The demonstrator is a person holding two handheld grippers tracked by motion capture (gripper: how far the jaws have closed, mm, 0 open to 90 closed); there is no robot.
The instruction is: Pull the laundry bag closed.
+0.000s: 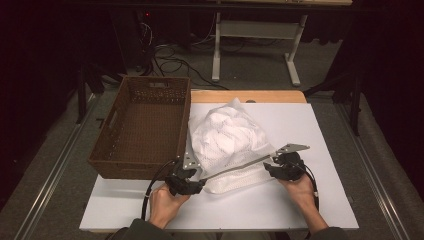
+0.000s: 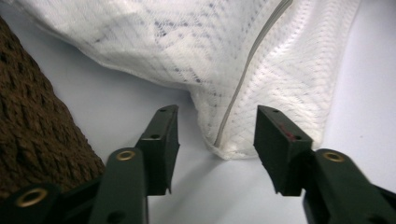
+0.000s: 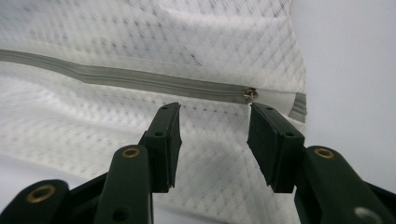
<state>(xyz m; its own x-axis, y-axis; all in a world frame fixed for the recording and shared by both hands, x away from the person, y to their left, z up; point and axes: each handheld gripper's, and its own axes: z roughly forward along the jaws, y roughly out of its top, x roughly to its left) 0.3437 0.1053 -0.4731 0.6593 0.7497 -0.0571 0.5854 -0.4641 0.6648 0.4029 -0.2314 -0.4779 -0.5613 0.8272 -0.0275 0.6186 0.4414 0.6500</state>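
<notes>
A white mesh laundry bag (image 1: pixel 227 142) stuffed with white cloth lies on the white table top (image 1: pixel 300 200), its grey zipper (image 1: pixel 237 167) running along the near edge. My left gripper (image 1: pixel 194 181) sits at the bag's near left corner (image 2: pixel 224 149); its jaws stand apart and the corner lies just beyond them, untouched. My right gripper (image 1: pixel 276 164) is at the near right end. It is open over the mesh (image 3: pixel 215 154), and the small brass zipper pull (image 3: pixel 249 94) lies just past its fingertips (image 3: pixel 264 114).
A brown woven basket (image 1: pixel 142 127) stands on the table's left side, right against the bag; its wall (image 2: pixel 32 121) lies close to my left gripper. A desk frame and cables occupy the floor beyond the table.
</notes>
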